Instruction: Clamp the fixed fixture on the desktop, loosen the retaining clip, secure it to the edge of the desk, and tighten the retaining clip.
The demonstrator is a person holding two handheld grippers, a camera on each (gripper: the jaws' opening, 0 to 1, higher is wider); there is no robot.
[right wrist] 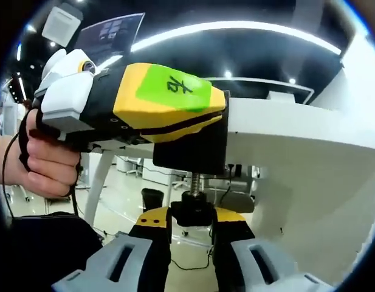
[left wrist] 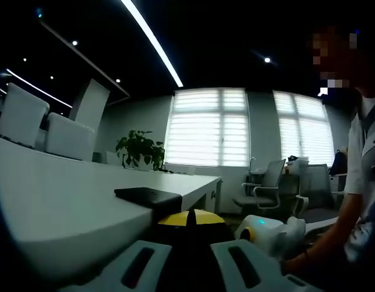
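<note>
Black fixture (right wrist: 190, 143) straddles the counter (right wrist: 284, 121) edge, its threaded screw running toward the right tool (right wrist: 192, 228), which grips the knob (right wrist: 192, 213); left tool (right wrist: 175, 103) grips the fixture's body.

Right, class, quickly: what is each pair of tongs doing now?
Left tongs: shut on the black clamp at the desk edge.
Right tongs: shut on the clamp's screw knob.

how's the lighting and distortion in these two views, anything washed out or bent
Left gripper view: backlit, the blinded windows washed out, the black clamp plate on the desk nearly a silhouette, the ceiling light strip glaring. Right gripper view: brighter and sharper, fisheye bending the desk edge into an arc; the left gripper and clamp screw are clear.
</note>
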